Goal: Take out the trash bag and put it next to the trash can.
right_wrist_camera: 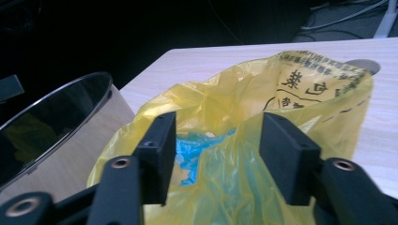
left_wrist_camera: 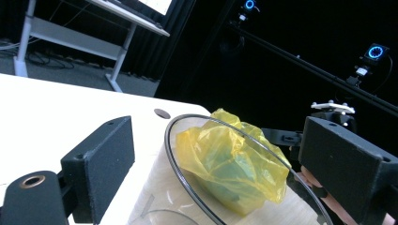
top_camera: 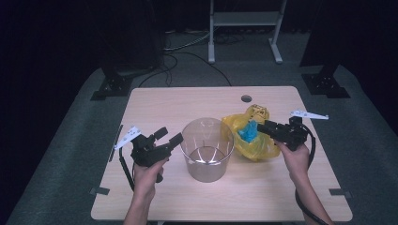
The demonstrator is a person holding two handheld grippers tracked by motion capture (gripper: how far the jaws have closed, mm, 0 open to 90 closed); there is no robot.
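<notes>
While your right gripper (top_camera: 261, 128) hovers at the yellow bag (top_camera: 253, 140), its jaws stand partly apart over the bag's open mouth, gripping nothing, and blue stuff (top_camera: 247, 131) shows inside. That bag lies on the table (top_camera: 197, 101) right of its middle, toward the right edge, just beside the clear bin (top_camera: 207, 149) at the centre. Your left gripper (top_camera: 169, 136) sits toward the left edge, jaws wide and empty, pointing at the bin's rim.

Left gripper (top_camera: 170, 135) fingers apart, right gripper (top_camera: 259, 125) fingers parted, level
</notes>
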